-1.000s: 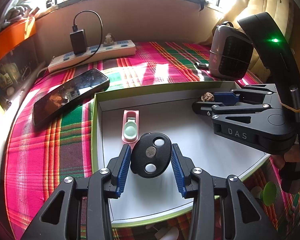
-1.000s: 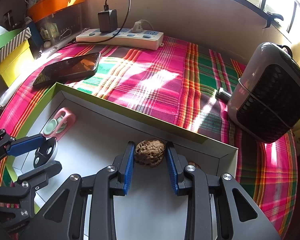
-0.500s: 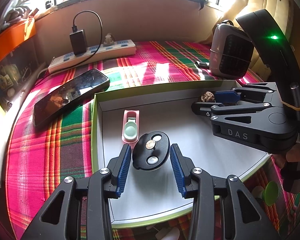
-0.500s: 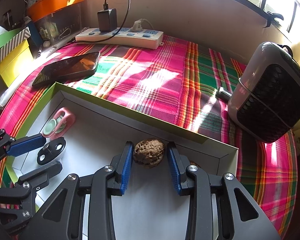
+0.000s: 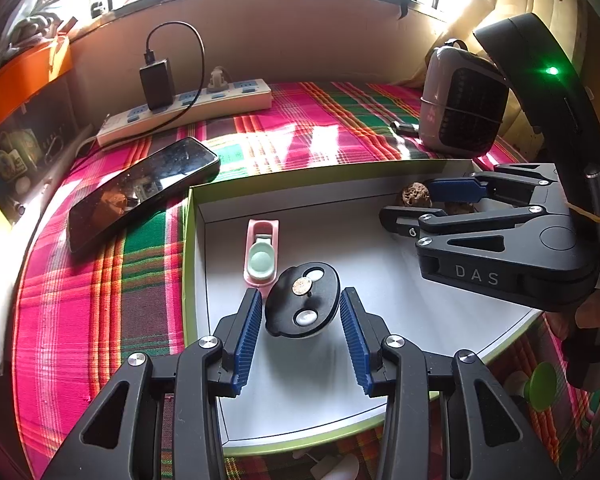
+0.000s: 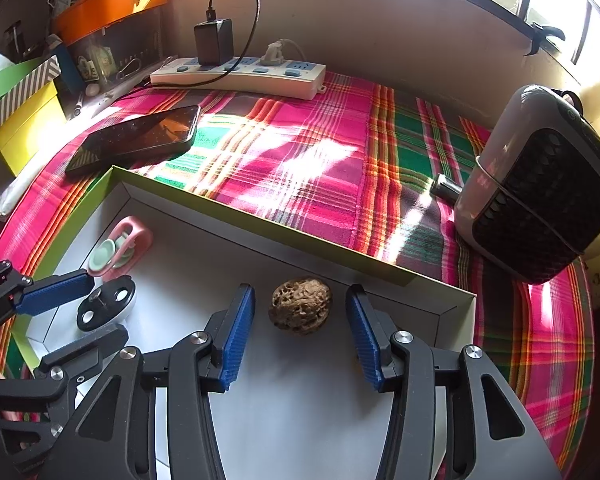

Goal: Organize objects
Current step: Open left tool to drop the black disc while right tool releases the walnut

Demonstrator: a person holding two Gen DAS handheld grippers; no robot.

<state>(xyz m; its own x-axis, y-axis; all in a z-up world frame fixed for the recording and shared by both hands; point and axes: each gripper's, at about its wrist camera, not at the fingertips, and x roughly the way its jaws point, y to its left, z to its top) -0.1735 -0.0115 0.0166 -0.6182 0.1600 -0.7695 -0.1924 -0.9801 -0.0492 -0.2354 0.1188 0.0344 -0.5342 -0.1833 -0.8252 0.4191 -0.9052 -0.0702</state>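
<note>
A white tray with a green rim (image 5: 186, 260) lies on the plaid cloth. On its floor rests a black disc (image 5: 302, 300) with two pale buttons and a coin-like centre. My left gripper (image 5: 300, 308) stands open around the disc, its blue pads just clear of it. Beside the disc lies a pink and mint clip (image 5: 261, 256). Near the tray's far wall (image 6: 260, 220) sits a brown walnut (image 6: 300, 306). My right gripper (image 6: 300, 300) straddles it with jaws opening, and there is a gap on both sides. From the right wrist, the left gripper (image 6: 60, 300) and disc (image 6: 106, 302) appear at left.
A black phone (image 5: 140, 196) lies left of the tray. A power strip (image 5: 188, 110) with a charger runs along the back wall. A grey heater (image 6: 540, 184) stands at the right. A yellow box (image 6: 28, 128) and an orange shelf (image 6: 108, 4) crowd the left.
The black disc has tipped from nearly upright between the left pads to lying flatter on the tray. The right jaws have spread away from the walnut, which stays put.
</note>
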